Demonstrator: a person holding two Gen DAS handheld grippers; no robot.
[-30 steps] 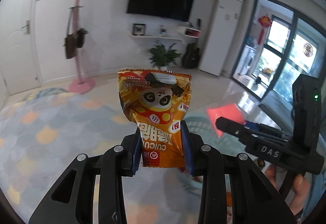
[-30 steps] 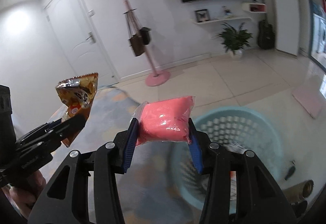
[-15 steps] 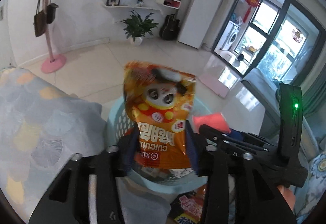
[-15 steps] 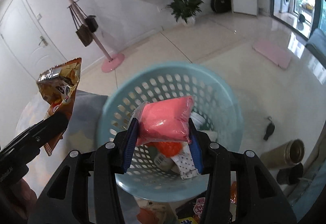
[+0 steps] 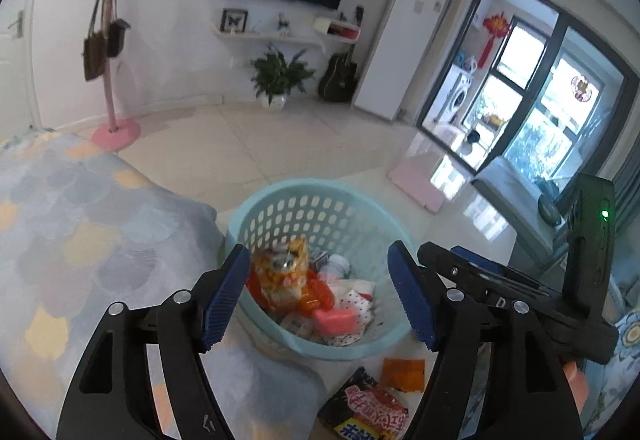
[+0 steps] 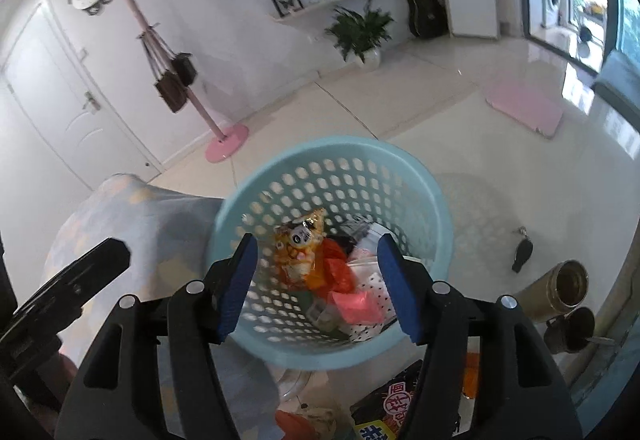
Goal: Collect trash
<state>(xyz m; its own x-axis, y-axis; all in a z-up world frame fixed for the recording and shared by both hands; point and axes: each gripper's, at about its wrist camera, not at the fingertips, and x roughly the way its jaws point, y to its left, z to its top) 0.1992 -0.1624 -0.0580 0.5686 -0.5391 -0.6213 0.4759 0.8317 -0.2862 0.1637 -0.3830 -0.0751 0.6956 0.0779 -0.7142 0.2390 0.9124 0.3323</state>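
Since the earlier frame, the orange panda snack bag (image 5: 282,272) and pink plastic packet (image 5: 335,321) have dropped into the round pale-blue perforated plastic basket (image 5: 320,192); both the left gripper (image 5: 320,296) and right gripper (image 6: 316,280), jaws opening and empty, should lift clear before fetching the black-and-red wrapper (image 5: 366,410) on the floor.

Orange panda snack bag (image 5: 282,272) inside blue basket (image 5: 276,196) motion-blurred, print unreadable. Black-red wrapper (image 5: 366,410) in front of basket cut by bottom edge. Basket bottom trash partly hidden under pink packet (image 6: 358,306).

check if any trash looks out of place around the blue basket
Yes: a black and red snack wrapper and a small orange packet lie on the floor just outside the pale blue perforated plastic basket, on its near side, rather than in it with the other trash.
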